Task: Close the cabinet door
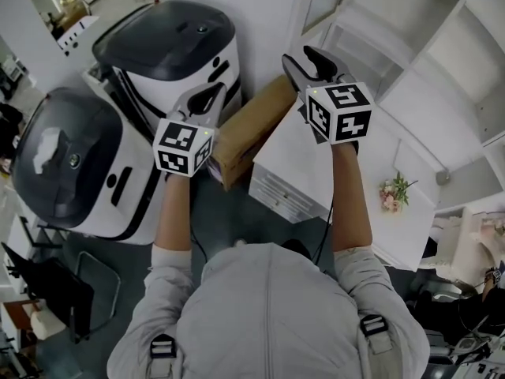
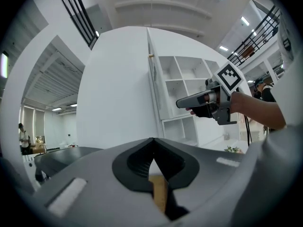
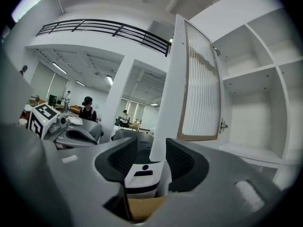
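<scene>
Cabinet (image 1: 442, 61) fills 1 to 3 o'clock in the head view, with open white shelves. Its cabinet door (image 3: 201, 79) stands swung out and not shut: ribbed panel in a wood-toned frame, sitting at 12 to 1 o'clock in the right gripper view.

Two white-and-black rounded machines sit at 9 to 11 o'clock, one (image 1: 173, 46) behind the other (image 1: 71, 164). A white bench (image 1: 347, 188) is at 4 o'clock from centre, and a cardboard box (image 1: 245, 129) lies between it and the machines.

Your right hand-held gripper (image 1: 304, 58) is released, with the jaws well apart. The door's free edge lines up with the gap and neither pad presses on it. I can't tell whether the edge is inside the jaws or just past them.

Your left hand-held gripper (image 1: 213, 93) is clenched, tips meeting, nothing between them. It sits above the box at 9 o'clock of the right one.

Small flower bunch (image 1: 393, 192) on the bench.
</scene>
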`<state>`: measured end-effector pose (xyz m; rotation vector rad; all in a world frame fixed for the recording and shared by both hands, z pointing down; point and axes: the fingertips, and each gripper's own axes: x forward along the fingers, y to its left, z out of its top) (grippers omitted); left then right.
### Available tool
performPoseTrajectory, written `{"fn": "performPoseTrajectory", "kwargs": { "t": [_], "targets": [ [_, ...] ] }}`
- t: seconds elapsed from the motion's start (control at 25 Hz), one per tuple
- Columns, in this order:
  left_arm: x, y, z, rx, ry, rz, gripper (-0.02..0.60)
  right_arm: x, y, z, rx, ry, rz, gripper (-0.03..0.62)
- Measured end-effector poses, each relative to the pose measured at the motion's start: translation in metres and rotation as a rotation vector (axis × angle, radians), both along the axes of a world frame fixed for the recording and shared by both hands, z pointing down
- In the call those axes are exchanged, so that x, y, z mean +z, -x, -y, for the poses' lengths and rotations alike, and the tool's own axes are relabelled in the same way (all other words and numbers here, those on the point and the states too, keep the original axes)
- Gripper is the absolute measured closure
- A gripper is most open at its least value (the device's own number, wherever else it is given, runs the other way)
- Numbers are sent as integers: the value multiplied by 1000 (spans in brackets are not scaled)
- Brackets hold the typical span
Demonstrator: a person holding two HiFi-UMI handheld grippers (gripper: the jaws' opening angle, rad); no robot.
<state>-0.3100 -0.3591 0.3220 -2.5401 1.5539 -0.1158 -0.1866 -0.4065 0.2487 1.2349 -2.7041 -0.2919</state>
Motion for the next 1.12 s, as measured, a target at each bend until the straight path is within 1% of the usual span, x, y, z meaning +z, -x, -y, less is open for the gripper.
{"fn": "performPoseTrajectory", "kwargs": {
  "t": [0.2, 0.36, 0.48, 0.52, 0.56, 0.6, 0.68, 0.92, 1.12],
  "targets": [
    [6, 20, 7, 3, 12, -20, 563, 2, 12, 21, 46, 24, 27, 385],
    [9, 21, 8, 31, 9, -12, 563, -3, 11, 34, 131, -13, 25, 376],
    [9, 19, 8, 46, 4, -23, 563, -8, 8, 41, 165, -34, 23, 375],
    [9, 20, 10, 41, 6, -32, 563, -9, 9, 42, 167, -41, 18, 381],
    [9, 22, 12, 35, 9, -44, 563, -9, 9, 42, 163, -44, 11, 410],
    [8, 22, 15, 31, 13, -54, 563, -9, 9, 42, 155, -43, 4, 418],
    [7, 18, 19, 33, 18, -67, 563, -8, 8, 40, 136, -31, -4, 421],
    [5, -7, 24, 71, 22, -40, 563, -7, -2, 33, 97, -16, -1, 427],
    [8, -31, 30, 112, 33, -40, 563, -7, -21, 23, 70, -12, 1, 427]
  ]
}}
